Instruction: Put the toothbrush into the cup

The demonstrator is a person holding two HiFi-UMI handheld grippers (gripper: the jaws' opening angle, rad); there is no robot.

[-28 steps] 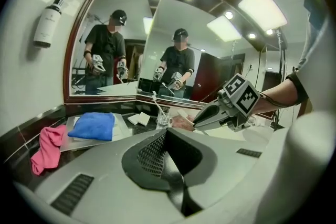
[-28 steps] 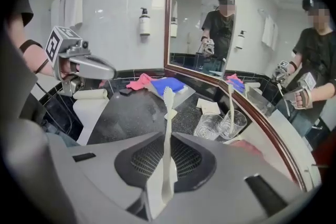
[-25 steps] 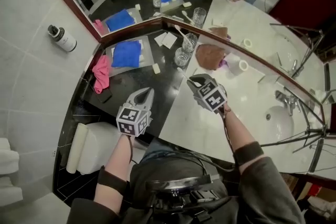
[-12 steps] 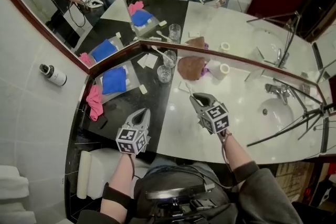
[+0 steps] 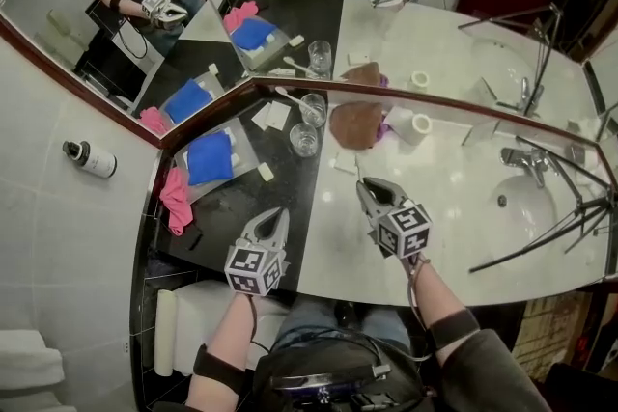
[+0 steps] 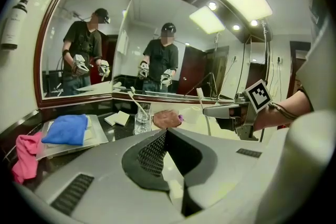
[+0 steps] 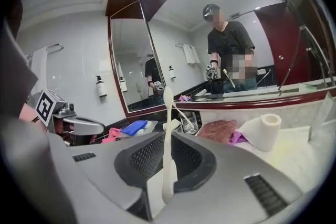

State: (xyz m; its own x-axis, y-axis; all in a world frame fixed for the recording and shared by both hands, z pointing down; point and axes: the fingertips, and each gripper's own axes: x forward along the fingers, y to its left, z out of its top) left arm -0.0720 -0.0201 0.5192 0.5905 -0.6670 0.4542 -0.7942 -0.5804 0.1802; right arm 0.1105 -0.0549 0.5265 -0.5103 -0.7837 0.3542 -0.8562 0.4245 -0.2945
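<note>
One dark-capped bottle [image 5: 89,159] is fixed on the tiled wall at the far left. On the black part of the surface [image 5: 241,207] lie one pink cloth [image 5: 176,200] and, just beside it, one blue cloth [image 5: 210,157] folded on a pale tray [image 5: 237,171]. There are two claws. The left claw [image 5: 275,222] hovers over the near edge of the black part, its jaws closed tip to tip with nothing between them, as the left gripper view shows [image 6: 167,134]. Farther in, near the mirror's corner, stand two glass cups close together. The nearer cup [image 5: 303,139] holds nothing that I can make out, and the farther cup [image 5: 313,108] has the other toothbrush [image 5: 290,96] leaning in it. That makes two toothbrushes in all. The right claw [image 5: 367,188] hangs over the white part of the surface, well short of the cups, which lie ahead and to its left. Its jaws are parted only narrowly and clamp the handle of the white toothbrush [image 7: 167,165]. The brush runs up between the pads and its head sticks out past the tips [image 7: 169,134]. To the right of the cups lie one brown cloth [image 5: 355,123], then one toilet roll [image 5: 413,124], then one tap [image 5: 517,159] above the basin [image 5: 526,212].
</note>
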